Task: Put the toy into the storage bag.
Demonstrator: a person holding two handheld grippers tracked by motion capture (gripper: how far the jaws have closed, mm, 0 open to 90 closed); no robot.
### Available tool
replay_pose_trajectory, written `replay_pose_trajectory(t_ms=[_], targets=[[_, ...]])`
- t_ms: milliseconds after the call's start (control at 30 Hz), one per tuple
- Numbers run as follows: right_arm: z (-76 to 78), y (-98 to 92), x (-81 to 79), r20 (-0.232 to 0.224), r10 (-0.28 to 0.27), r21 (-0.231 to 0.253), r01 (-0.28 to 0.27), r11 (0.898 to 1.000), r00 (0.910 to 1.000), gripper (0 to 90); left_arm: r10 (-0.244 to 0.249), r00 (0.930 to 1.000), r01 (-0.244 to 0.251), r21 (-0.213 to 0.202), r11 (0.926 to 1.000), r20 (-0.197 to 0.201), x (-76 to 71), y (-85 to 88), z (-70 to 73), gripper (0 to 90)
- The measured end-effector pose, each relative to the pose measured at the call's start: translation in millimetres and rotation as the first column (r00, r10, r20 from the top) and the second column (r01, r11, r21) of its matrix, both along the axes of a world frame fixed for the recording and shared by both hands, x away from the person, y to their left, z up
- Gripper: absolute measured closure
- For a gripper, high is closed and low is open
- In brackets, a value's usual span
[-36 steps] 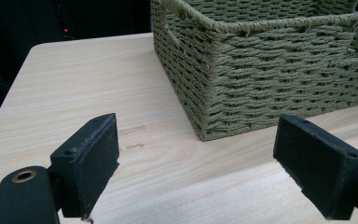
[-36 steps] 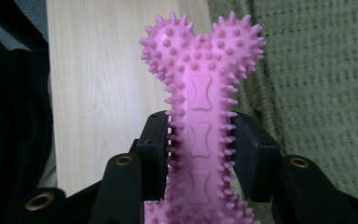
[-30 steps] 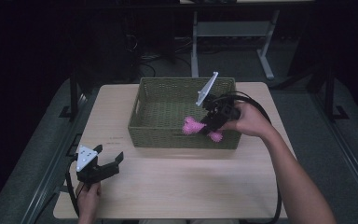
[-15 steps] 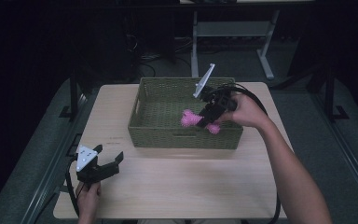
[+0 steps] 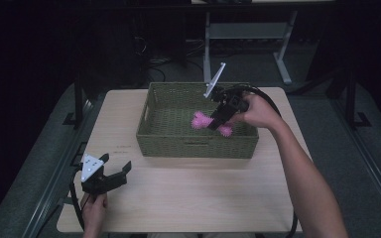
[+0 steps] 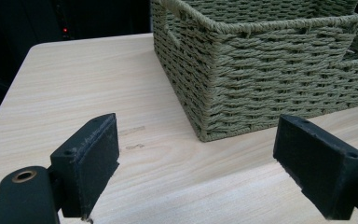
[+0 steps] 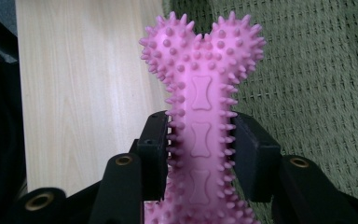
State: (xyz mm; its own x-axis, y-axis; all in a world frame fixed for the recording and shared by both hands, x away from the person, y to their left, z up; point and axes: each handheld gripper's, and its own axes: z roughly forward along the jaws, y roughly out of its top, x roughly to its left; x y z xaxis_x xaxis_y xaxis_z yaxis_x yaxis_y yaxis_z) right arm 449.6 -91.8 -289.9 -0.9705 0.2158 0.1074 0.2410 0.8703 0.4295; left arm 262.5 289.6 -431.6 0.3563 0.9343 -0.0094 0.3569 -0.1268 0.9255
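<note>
A pink spiky bone toy [image 5: 204, 122] [image 7: 200, 107] hangs over the inside of the green woven basket [image 5: 154, 136], gripped at its shaft by my right gripper [image 5: 217, 120] [image 7: 200, 149], which is shut on it. The right gripper view looks down past the toy at the basket floor [image 7: 317, 84] and the table beside it. My left gripper [image 5: 113, 168] [image 6: 196, 163] rests low at the table's front left corner, open, with bare wood between its pads. The basket's near corner [image 6: 242, 93] stands just ahead of it.
The light wooden table [image 5: 198, 193] carries the basket at its middle back. A white desk frame [image 5: 248, 34] and cables stand on the dark floor beyond. A black cable [image 5: 293, 223] trails along the right forearm.
My right gripper has carried the pink toy a little leftward and farther in over the basket. The left gripper has stayed put.
</note>
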Motion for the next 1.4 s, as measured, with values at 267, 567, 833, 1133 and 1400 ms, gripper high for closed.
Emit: replay_pose_trajectory(t_ms=[267, 567, 833, 1133, 1400], targets=[[-5.8, -0.7, 9.5, -0.013, -0.018, -0.008, 0.018, 1.0, 0.9998, 58.1, 0.0, 1.0, 0.0, -0.001, 1.0, 0.0, 0.2, 0.0, -0.1, 13.7], [-11.6, -4.7, 18.4, -0.023, -0.034, -0.008, 0.034, 0.999, 0.9992, 58.1, 0.0, 1.0, 0.0, 0.0, 1.0, -0.001, 0.2, 0.2, -0.1, 13.7], [-18.3, -7.1, 26.4, -0.031, -0.053, -0.012, 0.052, 0.999, 0.9981, 58.0, 0.0, 1.0, 0.0, 0.0, 1.0, -0.001, 0.4, 0.0, -0.2, 13.6], [-27.1, -5.0, 32.5, -0.047, -0.058, -0.021, 0.057, 0.998, 0.9972, 58.0, 0.001, 1.0, -0.001, -0.002, 1.0, 0.0, 0.3, 0.1, -0.1, 13.7], [-32.8, -4.9, 36.5, -0.06, -0.066, -0.019, 0.065, 0.998, 0.996, 58.0, 0.001, 1.0, -0.001, -0.003, 1.0, -0.001, 0.4, 0.4, -0.2, 13.7]])
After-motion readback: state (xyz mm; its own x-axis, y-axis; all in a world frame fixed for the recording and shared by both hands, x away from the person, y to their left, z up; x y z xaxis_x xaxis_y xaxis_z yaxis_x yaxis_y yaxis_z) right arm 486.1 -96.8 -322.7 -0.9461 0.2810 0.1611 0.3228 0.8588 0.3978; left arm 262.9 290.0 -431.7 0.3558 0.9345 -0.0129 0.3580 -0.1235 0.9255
